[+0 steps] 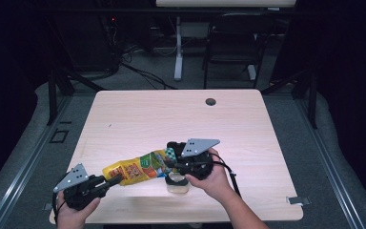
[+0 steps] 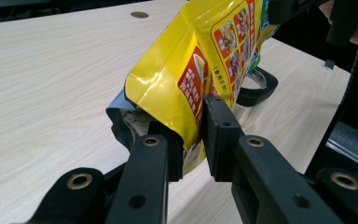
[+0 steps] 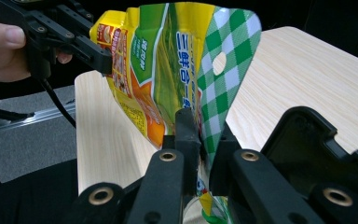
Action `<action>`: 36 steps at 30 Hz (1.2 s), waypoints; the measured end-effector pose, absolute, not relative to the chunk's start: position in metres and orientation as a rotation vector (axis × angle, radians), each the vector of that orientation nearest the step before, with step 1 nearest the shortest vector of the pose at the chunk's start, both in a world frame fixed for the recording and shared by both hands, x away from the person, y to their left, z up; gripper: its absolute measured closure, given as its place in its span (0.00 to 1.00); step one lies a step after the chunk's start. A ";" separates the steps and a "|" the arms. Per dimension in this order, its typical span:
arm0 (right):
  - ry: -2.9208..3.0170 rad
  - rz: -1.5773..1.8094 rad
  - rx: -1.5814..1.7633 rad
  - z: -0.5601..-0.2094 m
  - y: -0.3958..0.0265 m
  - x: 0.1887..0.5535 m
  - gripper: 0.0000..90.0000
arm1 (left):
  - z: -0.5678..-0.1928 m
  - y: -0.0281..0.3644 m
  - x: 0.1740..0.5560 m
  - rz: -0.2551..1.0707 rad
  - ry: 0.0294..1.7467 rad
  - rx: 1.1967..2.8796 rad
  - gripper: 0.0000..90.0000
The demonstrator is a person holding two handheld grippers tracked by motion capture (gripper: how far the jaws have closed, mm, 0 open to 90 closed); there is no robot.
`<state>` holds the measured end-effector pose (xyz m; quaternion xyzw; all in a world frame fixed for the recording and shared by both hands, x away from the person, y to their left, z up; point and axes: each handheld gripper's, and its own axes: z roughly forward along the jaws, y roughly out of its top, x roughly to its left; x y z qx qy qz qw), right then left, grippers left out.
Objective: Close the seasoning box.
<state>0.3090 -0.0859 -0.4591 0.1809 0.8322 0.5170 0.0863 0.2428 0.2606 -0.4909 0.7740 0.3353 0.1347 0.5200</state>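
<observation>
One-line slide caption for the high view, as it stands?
Left gripper and right gripper clamp opposite ends of a yellow snack bag above a wooden table.

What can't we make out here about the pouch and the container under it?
- Clear container: high view, contents hidden by the yellow pouch and the right hand-held gripper.
- Pouch's small print: too small in the high view, blurred in both gripper views.
- Pouch's opened end: left gripper view, inside is dark, partly behind the left hand-held gripper.
</observation>
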 end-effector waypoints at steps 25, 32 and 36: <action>2.473 1.589 0.591 -0.463 -0.108 0.312 0.92 | -0.477 0.251 0.242 0.377 0.746 1.937 0.89; 2.461 1.592 0.592 -0.464 -0.109 0.309 0.95 | -0.474 0.249 0.242 0.387 0.747 1.937 0.90; 2.460 1.588 0.594 -0.464 -0.109 0.307 0.98 | -0.472 0.249 0.241 0.392 0.745 1.943 0.90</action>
